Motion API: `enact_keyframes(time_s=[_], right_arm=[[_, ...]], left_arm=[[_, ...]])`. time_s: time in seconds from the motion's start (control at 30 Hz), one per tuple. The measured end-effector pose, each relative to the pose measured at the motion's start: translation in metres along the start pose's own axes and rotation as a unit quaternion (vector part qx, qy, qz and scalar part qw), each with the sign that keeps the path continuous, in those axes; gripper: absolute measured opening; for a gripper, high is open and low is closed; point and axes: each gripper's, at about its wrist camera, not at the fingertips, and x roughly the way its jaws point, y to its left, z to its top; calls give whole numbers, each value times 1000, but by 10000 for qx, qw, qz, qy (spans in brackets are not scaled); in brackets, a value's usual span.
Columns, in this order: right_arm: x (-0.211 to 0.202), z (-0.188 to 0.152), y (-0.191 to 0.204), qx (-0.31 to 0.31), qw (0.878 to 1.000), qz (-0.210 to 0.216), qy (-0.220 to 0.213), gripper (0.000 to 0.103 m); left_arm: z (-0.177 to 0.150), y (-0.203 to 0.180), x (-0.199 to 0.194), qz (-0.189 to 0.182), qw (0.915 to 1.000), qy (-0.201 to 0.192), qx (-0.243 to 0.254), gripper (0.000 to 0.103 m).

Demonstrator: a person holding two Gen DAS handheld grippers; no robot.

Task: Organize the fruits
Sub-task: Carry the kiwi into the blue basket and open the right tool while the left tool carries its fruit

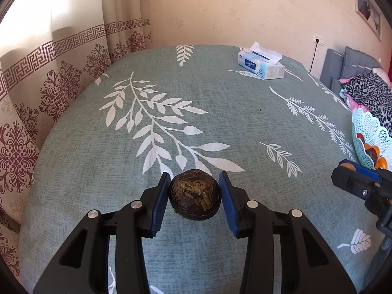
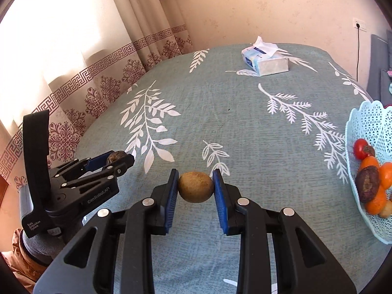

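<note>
Left claw (image 1: 194, 193) clamped on a dark, wrinkled round fruit (image 1: 194, 194), right claw (image 2: 195, 188) on a tan, rough-skinned round fruit (image 2: 195, 187), both carried above the teal leaf-print surface (image 2: 245, 127), likely bound for the pale-blue lattice plastic basket (image 2: 367, 120) of fruit at right.

The desk (image 2: 245, 127) lies bare and passable from the tissue box (image 2: 265, 60) at its far edge toward the near side. Right of the box, the fruit-filled basket (image 2: 367, 122) blocks the desk's edge; curtains (image 2: 103, 78) bound the left.
</note>
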Motion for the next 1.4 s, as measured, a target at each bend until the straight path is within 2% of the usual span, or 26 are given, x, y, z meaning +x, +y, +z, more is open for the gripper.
enact_keyframes(time_s=[0.77,1.4], right_arm=[[-65,-6,-69,513,9950,-603,-613,29],[-119,-35,-154,1373,9752,-1435,-981,29]], left_arm=[[0,-67,-9,-234,9970,-68,738,41],[1,-133,-6,-508,9893,-57,1368,42]])
